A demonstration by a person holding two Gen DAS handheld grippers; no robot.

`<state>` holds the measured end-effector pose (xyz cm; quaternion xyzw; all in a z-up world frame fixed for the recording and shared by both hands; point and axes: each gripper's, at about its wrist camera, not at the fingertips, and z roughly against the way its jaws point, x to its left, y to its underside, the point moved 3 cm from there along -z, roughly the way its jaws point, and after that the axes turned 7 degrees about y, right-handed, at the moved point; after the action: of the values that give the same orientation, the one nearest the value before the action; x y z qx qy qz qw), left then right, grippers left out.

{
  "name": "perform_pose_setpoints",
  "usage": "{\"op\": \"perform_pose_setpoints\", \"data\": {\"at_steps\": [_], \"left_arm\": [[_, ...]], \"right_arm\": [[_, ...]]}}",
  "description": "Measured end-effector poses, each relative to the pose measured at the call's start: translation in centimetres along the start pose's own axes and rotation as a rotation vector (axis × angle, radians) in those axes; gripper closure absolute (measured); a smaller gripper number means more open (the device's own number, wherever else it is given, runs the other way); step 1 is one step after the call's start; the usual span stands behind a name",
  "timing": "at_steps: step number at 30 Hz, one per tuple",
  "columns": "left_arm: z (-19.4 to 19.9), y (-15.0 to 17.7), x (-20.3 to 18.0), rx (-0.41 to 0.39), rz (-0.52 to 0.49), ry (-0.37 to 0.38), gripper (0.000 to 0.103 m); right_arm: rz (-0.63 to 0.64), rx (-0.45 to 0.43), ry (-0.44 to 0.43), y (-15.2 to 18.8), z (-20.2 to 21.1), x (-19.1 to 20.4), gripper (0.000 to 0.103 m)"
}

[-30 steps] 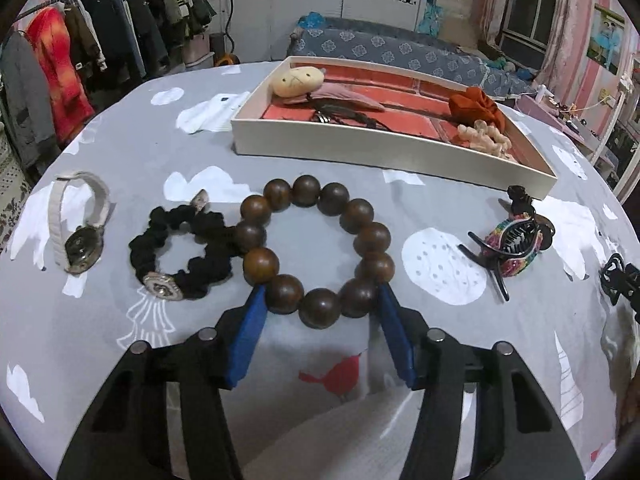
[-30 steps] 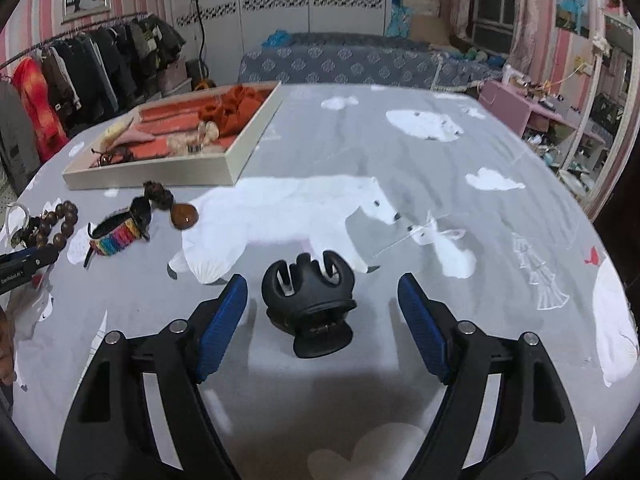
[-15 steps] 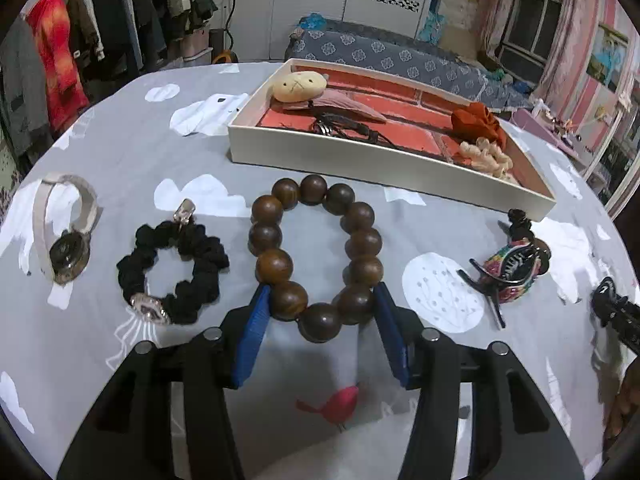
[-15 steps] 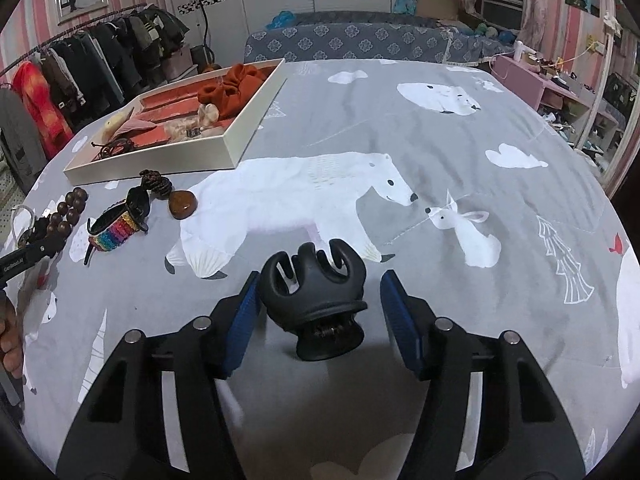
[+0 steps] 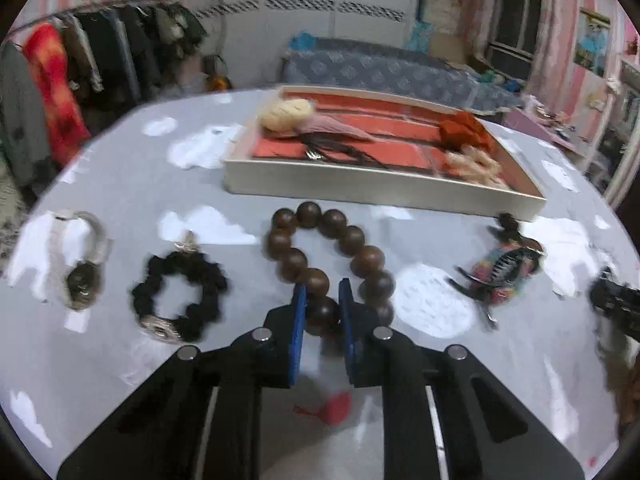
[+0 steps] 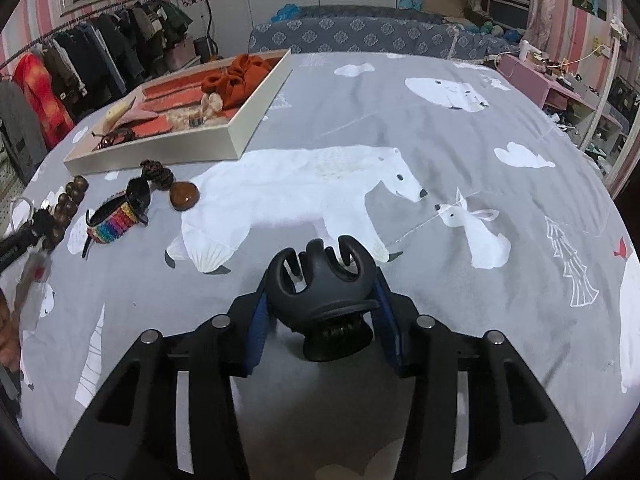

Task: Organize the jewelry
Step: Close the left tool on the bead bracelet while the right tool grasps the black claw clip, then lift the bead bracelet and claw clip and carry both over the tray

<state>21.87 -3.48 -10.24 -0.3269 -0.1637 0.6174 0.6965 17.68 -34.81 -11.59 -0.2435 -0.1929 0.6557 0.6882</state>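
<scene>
A bracelet of big brown wooden beads (image 5: 368,258) lies on the grey cloth in front of the white tray (image 5: 380,190). My left gripper (image 5: 322,296) is closing, its blue pads pressed on the nearest bead, and the loop is squeezed narrow. In the right wrist view a black claw clip (image 6: 324,300) stands between the blue pads of my right gripper (image 6: 321,280). Those jaws are closing too, and both pads touch the clip's sides. The tray (image 6: 160,156) has a red lining and holds an orange bow, a cream piece and dark cords.
Left of the bracelet lie a black scrunchie (image 5: 178,296) and a white watch (image 5: 80,264). A rainbow claw clip (image 5: 504,272) and an amber stone (image 6: 184,196) lie near the tray's corner. A clothes rack (image 6: 80,60) and a sofa (image 6: 360,36) stand behind.
My left jaws have gone from wide around the bracelet's near end to tight on one bead, narrowing the loop. My right jaws have closed in until they meet the black clip.
</scene>
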Motion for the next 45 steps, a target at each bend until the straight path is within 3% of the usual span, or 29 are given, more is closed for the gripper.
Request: {"op": "perform_pose_setpoints", "data": {"at_steps": [7,12,17,21,31,40,45], "left_arm": [[-0.3,0.1,-0.2,0.002,-0.001,-0.014,0.085],[-1.5,-0.5,0.5,0.031,0.015,-0.033,0.076],[-2.5,-0.8,0.2,0.047,-0.021,-0.06,0.078],[-2.1,-0.8,0.8,0.028,0.009,-0.042,0.084],[3.7,-3.0,-1.4,-0.127,-0.037,-0.018,0.084],[7.6,-7.7,-2.5,-0.258,-0.092,-0.02,0.084],[7.6,-9.8,-2.5,-0.29,-0.125,-0.045,0.084]], "right_arm": [[0.006,-0.001,0.005,0.2,0.1,0.0,0.057],[0.005,-0.004,0.005,0.2,0.2,0.0,0.057],[0.002,-0.003,0.001,0.2,0.2,-0.1,0.057],[-0.005,-0.014,-0.004,0.2,0.4,-0.1,0.057],[-0.012,-0.165,-0.029,-1.9,4.5,0.3,0.057],[0.022,-0.325,-0.069,-7.2,9.1,2.9,0.057],[0.028,-0.393,-0.087,-10.1,10.7,4.5,0.057]]}}
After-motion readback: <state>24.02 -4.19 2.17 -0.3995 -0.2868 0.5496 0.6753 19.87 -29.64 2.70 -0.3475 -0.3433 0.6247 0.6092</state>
